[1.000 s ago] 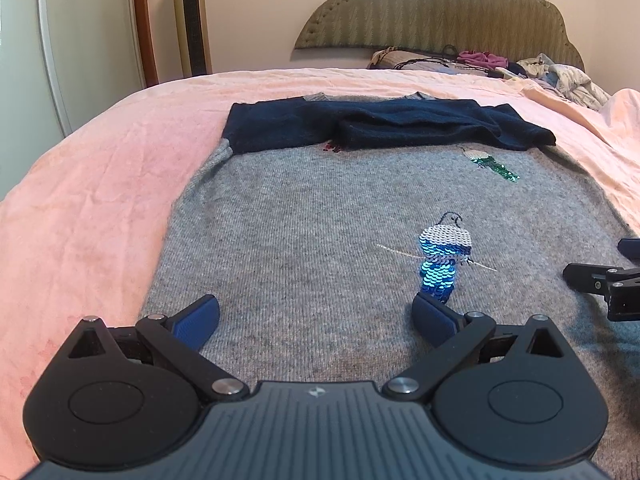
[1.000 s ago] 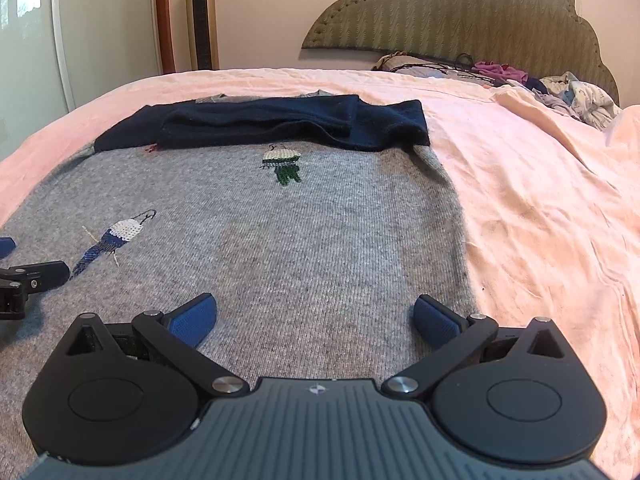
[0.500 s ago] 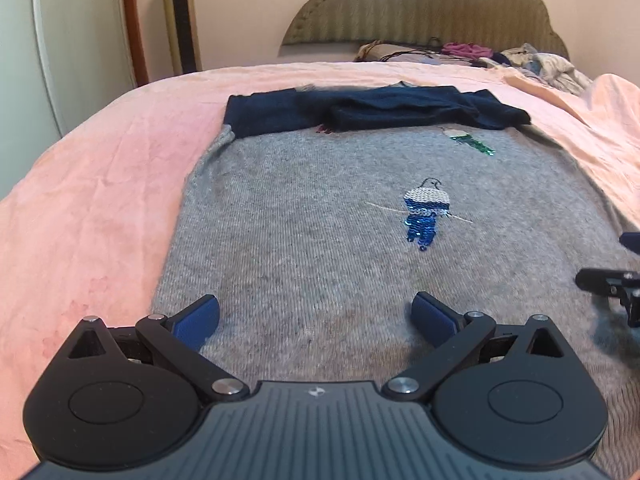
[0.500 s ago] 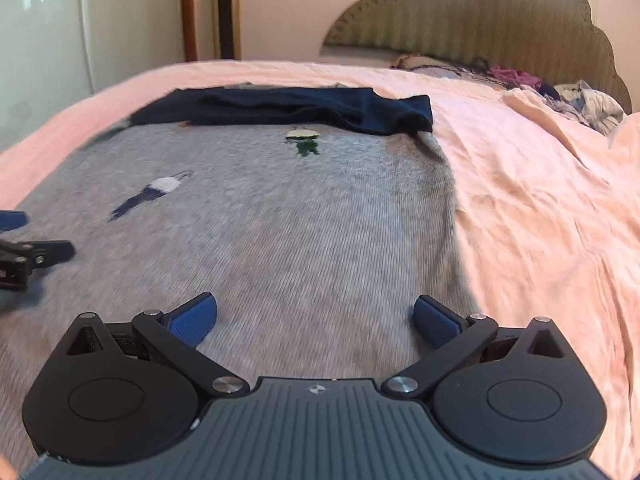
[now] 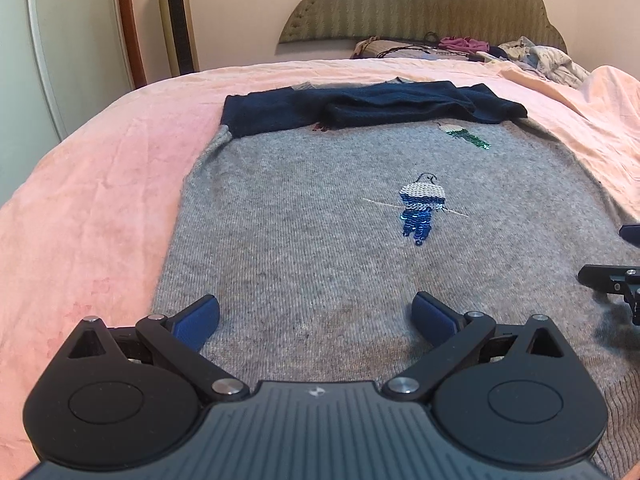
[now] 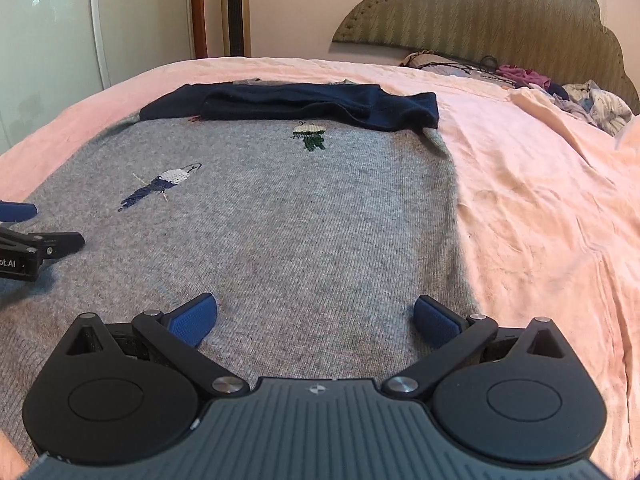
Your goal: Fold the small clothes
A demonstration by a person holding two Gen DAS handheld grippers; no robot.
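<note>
On the pink bedspread [image 5: 100,208], in the left wrist view, the grey knit sweater [image 5: 312,248] lies flat with its front up, and its navy sleeves [image 5: 360,110] are folded across the top, near the headboard [image 5: 420,4]. The left gripper [image 5: 316,312] hovers low over the near part of the sweater, close to its left side edge, with the jaws wide apart and nothing between them. A sequin bird in blue [image 5: 420,210] sits ahead and a little to the right; a second one in green [image 5: 466,134] lies just below the sleeves. Compared with one second ago, the blue bird is now farther from the jaws, so the gripper has drawn back toward the near hem. At the right border a part of the other tool shows.

In the right wrist view, the right gripper [image 6: 316,312] is also empty, its jaws spread wide over the sweater [image 6: 280,220], near its right side edge where the bedspread [image 6: 540,200] begins. The green bird [image 6: 310,136] and the sleeves [image 6: 304,104] look farther away than before, so this gripper has retreated too. The left gripper [image 6: 24,236] shows at the left border.

I judge that both tools are lining up on the bottom hem, to pinch it and carry it up toward the sleeves. The hem itself is hidden under the tools.
</note>
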